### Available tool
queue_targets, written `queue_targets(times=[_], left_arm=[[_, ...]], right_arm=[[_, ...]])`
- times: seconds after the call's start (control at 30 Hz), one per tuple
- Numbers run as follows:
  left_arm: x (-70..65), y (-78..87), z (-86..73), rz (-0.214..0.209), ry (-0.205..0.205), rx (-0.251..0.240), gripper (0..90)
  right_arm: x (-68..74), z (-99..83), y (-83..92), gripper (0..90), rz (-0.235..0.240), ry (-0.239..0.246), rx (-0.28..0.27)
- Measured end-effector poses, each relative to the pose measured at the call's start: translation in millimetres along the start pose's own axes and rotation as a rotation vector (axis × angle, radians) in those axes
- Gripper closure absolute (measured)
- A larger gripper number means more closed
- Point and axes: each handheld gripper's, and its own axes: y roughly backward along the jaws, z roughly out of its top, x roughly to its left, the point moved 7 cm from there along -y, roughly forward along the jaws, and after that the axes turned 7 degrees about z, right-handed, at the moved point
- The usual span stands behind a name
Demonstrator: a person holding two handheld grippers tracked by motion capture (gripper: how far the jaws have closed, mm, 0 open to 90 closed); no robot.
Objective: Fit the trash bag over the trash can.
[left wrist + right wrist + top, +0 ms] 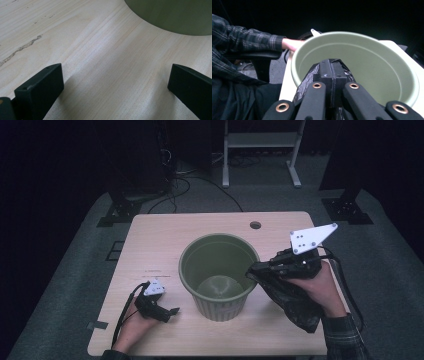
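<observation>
In the right gripper view, the black bag (305, 80) is running off the bottom edge, and the green bin (362, 65) is hiding the person's hand (291, 44).

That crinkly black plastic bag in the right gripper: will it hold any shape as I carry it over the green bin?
Probably not. The crinkly black plastic bag hangs in limp folds below the right gripper, so it looks floppy and light. Its glossy film may be slippery, though the jaws are shut tight on a bunched edge. The loose tail could drag or snag on the round green plastic bin rim.

Light wood table (150, 240): green bin (220, 275) stands mid-table; left tool (172, 311) rests near front-left.
</observation>
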Motion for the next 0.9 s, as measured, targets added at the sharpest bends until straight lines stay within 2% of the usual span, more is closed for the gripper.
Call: queue_targets(times=[0.1,0.4,0.6,0.63,0.83,0.87,0.9], left_arm=[[0.0,0.0,0.0,0.0,0.0,0.0,0.0],[0.0,0.0,0.0,0.0,0.0,0.0,0.0],[-0.1,0.0,0.0,0.0,0.001,0.0,0.0],[-0.1,-0.1,0.0,0.0,0.001,-0.001,0.0],[0.0,0.0,0.0,0.0,0.0,0.0,0.0],[0.0,0.0,0.0,0.0,0.0,0.0,0.0],[-0.1,0.0,0.0,0.0,0.0,0.0,0.0]], right_arm=[[-3.3,10.9,-5.2,89.9,0.027,-0.001,-0.015],[-14.9,44.3,-29.1,89.8,0.064,0.018,-0.011],[-20.8,61.8,-45.3,89.8,0.067,0.023,-0.001],[-23.6,70.7,-55.2,89.8,0.07,0.028,0.006],[-30.4,87.9,-81.8,89.8,0.079,0.025,0.027],[-30.4,87.9,-81.8,89.8,0.079,0.025,0.027],[-32.6,94.4,-90.7,89.8,0.087,0.023,0.019]])
